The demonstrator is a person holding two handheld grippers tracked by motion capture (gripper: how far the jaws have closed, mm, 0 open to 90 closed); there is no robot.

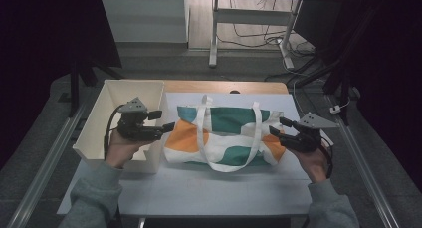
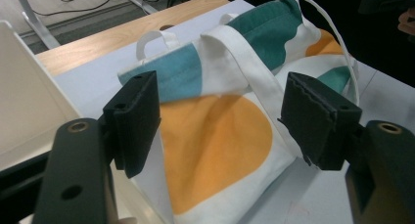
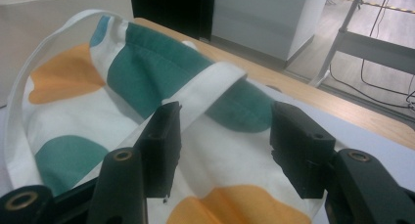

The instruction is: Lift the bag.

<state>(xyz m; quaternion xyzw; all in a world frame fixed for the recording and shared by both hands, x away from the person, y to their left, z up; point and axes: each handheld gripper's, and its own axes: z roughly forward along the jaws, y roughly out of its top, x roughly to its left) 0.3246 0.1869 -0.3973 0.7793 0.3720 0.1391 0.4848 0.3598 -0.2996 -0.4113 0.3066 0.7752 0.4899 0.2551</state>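
While the white bin sits at the table's left edge, the left gripper gapes open at the bag's left end. Lying flat mid-table, that cloth tote looks light and floppy, so I'd pinch a side seam or a strap. The right gripper spreads open around the right end, not yet pinching.

sleeves: grey | left gripper: black, grey triangular plate, black cable | right gripper: same
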